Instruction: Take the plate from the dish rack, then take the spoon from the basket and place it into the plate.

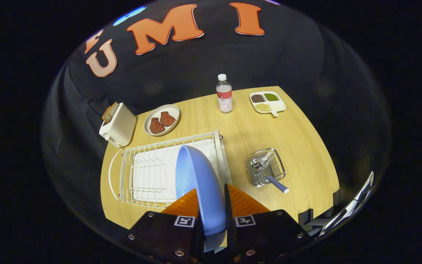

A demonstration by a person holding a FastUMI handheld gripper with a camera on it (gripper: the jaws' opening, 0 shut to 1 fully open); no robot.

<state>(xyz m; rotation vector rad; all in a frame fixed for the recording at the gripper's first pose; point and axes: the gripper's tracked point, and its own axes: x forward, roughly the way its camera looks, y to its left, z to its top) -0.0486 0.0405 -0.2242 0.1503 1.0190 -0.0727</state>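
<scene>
Fingers of the gripper (213,205) are pinching the pale blue round plate (200,183) on edge, lower centre, over the white wire dish rack (152,172). Right of them, a blue-checked-handled spoon (275,183) is lying in the small metal mesh basket (266,167) on the light wooden table (299,146).

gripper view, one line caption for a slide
Gripper shut on blue plate above dish rack; spoon waits in basket.

Blue plate (196,176) on edge above rack (148,176); spoon (269,172) in basket (260,179).
</scene>
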